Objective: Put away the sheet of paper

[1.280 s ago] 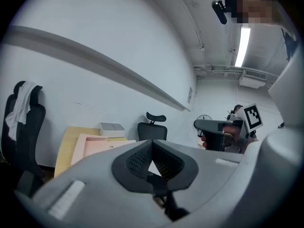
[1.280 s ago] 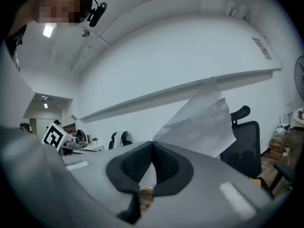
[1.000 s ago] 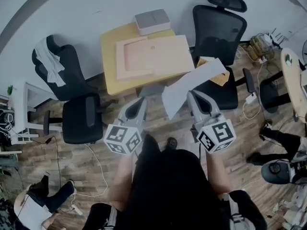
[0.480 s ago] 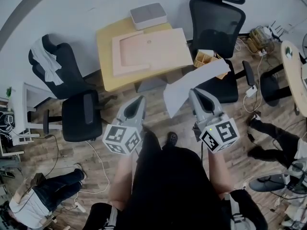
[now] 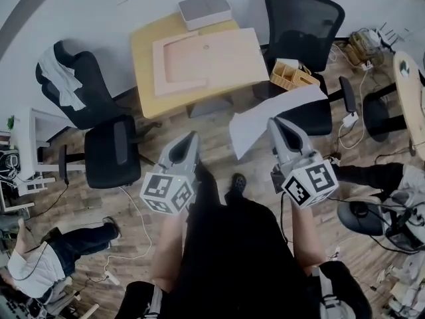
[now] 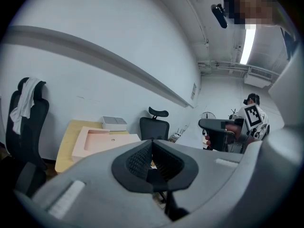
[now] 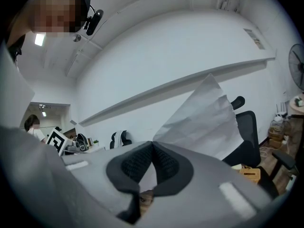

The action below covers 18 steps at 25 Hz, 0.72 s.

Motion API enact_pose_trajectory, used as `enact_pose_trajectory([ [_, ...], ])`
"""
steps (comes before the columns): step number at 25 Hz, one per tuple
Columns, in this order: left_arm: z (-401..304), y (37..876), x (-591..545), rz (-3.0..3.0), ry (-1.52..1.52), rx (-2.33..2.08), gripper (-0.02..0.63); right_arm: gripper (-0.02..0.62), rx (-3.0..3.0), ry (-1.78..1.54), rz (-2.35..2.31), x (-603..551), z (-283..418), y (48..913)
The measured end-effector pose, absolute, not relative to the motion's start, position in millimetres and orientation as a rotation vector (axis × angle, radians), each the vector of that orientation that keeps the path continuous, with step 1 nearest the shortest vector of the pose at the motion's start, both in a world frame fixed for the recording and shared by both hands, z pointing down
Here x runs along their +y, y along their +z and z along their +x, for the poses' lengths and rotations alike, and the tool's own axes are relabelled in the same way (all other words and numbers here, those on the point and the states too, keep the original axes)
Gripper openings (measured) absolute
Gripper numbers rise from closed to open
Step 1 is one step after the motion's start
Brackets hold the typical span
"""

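A white sheet of paper [image 5: 265,117] hangs in the air, pinched at its near edge by my right gripper [image 5: 273,123], which is shut on it. In the right gripper view the sheet [image 7: 204,120] rises up and to the right from the closed jaws [image 7: 152,146]. My left gripper [image 5: 191,138] is shut with nothing between its jaws, left of the sheet and apart from it; in the left gripper view its tips [image 6: 152,144] meet. Ahead stands a yellow table [image 5: 143,65] bearing a pink tray [image 5: 206,62] and a grey box [image 5: 204,10].
Black office chairs stand left [image 5: 109,155] and right [image 5: 302,32] of the table; the right one carries a small wooden organizer [image 5: 291,77]. Cables and a power strip [image 5: 348,119] lie on the wood floor. People's legs [image 5: 362,175] show at right, another person [image 5: 40,264] at lower left.
The table and chairs have shifted slightly up in the head view. The right gripper still holds the sheet. People at the right and lower left have moved.
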<state>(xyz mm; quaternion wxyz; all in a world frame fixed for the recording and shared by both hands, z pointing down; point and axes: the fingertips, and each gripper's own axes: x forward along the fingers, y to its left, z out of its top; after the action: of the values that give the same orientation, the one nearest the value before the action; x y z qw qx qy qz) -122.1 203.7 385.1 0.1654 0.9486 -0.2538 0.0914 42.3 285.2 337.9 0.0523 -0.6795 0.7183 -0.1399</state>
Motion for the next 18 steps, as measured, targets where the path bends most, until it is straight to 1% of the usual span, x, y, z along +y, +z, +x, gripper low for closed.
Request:
enact_pose_trajectory([
  [6,-124,394,172,2.704,0.279,-0.678,0.009,0.002,2.154,-0.427,-2.108,252,45,342],
  [18,-104,386,42,2.73,0.244,-0.537,0.009,0.002,2.075,-0.41,-2.219,147,46,332],
])
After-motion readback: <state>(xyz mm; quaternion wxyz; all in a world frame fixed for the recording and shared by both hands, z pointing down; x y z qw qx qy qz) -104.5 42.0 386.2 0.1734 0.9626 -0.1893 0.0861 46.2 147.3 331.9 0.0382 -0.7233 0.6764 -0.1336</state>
